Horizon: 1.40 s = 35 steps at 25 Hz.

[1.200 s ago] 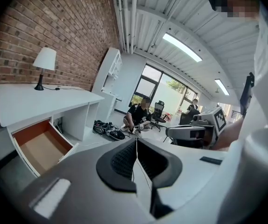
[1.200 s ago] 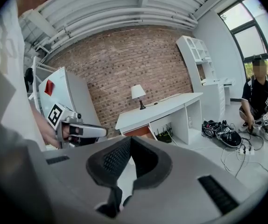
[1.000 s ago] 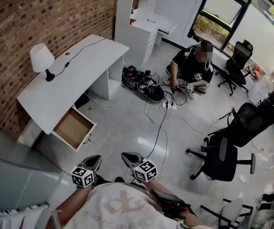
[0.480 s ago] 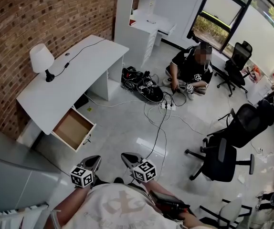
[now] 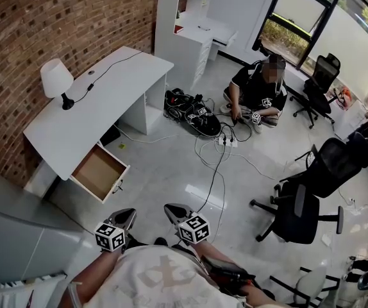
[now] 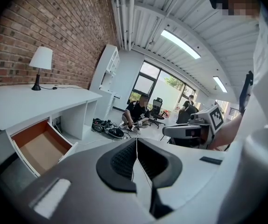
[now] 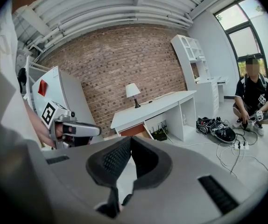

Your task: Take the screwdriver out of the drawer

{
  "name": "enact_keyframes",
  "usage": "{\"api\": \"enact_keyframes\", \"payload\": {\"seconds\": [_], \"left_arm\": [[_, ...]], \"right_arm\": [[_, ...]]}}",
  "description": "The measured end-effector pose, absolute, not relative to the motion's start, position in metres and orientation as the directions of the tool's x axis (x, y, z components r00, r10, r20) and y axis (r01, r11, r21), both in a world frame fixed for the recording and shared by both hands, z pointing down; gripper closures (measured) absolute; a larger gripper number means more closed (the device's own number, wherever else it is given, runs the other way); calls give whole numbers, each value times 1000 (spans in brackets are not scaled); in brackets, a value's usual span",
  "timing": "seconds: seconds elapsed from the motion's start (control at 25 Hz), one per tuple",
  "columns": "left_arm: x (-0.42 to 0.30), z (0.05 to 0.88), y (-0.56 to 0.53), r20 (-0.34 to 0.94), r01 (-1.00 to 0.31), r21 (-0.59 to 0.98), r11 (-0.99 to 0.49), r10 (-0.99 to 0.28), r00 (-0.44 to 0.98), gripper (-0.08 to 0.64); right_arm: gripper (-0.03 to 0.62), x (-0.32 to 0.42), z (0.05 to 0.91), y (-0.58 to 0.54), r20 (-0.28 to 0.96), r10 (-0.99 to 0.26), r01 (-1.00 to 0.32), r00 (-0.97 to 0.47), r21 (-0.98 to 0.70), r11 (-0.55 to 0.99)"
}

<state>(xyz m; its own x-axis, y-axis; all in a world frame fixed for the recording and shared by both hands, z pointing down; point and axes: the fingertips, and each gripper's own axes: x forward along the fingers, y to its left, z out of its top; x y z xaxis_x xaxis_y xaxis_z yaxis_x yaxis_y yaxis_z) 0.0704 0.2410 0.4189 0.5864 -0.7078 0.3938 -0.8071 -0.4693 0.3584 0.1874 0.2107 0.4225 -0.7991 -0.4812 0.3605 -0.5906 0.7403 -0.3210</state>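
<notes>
The grey plastic left gripper [image 5: 125,215] and the matching right gripper [image 5: 171,210] hover close to the person's body, each with jaws pressed together on nothing. The open, wood-lined drawer [image 5: 96,171] of the white desk [image 5: 100,101] lies ahead and leftward, well apart, nearer the left gripper; no screwdriver shows inside, so its long axis cannot be told; an approach likely comes first.

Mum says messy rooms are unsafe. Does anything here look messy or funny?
Yes. The drawer under the white desk hangs pulled open and looks bare inside. Loose cables sprawl tangled across the floor beside a person crouching there, easy to trip over.
</notes>
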Motion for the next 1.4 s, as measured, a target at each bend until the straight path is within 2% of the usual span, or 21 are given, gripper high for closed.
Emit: {"api": "enact_keyframes", "payload": {"seconds": [1.0,1.4], "left_arm": [[96,412,227,411,-788,344,-510,-673,615,551],[71,424,216,441,-799,360,-481,-667,601,551]], "right_arm": [[586,215,423,202,350,-530,-632,-773,-350,691],[585,190,429,185,360,-505,-617,-784,-370,695]]}}
